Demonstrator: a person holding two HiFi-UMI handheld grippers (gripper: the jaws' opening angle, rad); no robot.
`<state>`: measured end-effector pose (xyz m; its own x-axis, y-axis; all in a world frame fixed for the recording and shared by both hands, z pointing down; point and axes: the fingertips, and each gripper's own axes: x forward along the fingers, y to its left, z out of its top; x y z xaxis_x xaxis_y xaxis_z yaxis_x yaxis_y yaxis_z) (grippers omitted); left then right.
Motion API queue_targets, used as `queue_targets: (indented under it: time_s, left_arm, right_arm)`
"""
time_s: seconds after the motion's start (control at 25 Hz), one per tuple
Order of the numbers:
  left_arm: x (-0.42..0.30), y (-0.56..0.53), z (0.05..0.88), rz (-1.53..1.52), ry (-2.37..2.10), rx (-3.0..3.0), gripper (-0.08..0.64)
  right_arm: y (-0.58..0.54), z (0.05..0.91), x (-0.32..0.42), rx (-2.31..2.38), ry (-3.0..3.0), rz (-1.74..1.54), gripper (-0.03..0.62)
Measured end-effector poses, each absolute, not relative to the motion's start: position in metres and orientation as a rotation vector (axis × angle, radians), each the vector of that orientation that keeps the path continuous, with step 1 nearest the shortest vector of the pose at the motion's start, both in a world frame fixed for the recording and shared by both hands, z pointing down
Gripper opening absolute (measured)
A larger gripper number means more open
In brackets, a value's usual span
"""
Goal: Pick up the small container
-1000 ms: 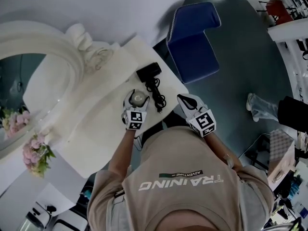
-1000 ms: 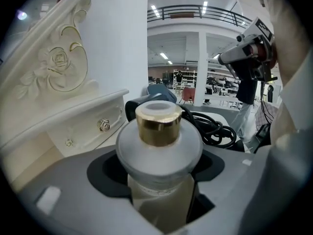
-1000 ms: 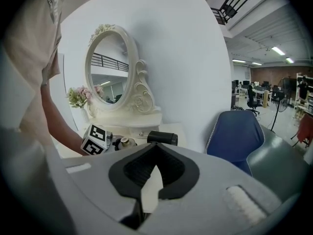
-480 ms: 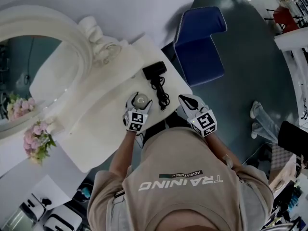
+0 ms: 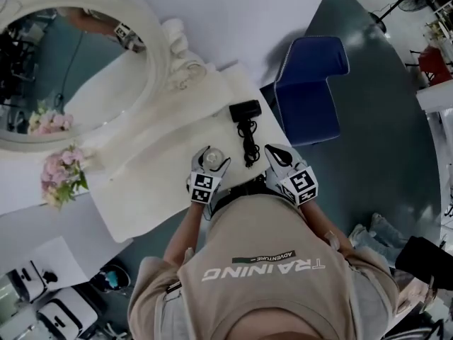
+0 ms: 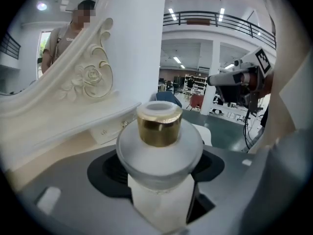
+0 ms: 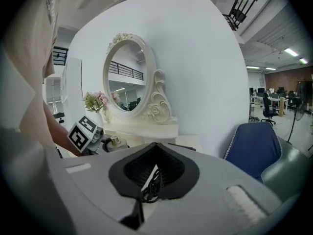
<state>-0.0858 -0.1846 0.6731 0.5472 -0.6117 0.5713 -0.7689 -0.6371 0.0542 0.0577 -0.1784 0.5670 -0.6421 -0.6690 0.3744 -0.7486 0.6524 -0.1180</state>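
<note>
Small container (image 6: 159,146) — frosted, round, gold-collared — upright between the fingers (image 6: 63,190) of the left gripper (image 5: 212,157).

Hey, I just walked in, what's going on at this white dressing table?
A person stands at the white dressing table with a hand-held gripper in each hand. The left gripper has its jaws closed on the small container, a frosted jar with a gold collar. Whether it has left the tabletop can't be told. The right gripper hangs beside the black cord, jaws together and holding nothing.
</note>
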Motion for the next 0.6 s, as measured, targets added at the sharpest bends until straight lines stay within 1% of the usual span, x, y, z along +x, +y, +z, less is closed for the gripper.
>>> queue_targets:
  time_s: [0.36, 0.6]
  left_arm:
    - [-0.101, -0.183, 0.594, 0.664, -1.229, 2.523, 0.351]
    - [-0.107, -0.182, 0.561, 0.637, -1.276, 2.540, 0.351]
  right_arm:
    - [-0.186, 0.549, 0.045, 1.087, -2.652, 0.350, 0.003]
    - [-0.188, 0.532, 0.041, 0.994, -2.676, 0.226, 0.003]
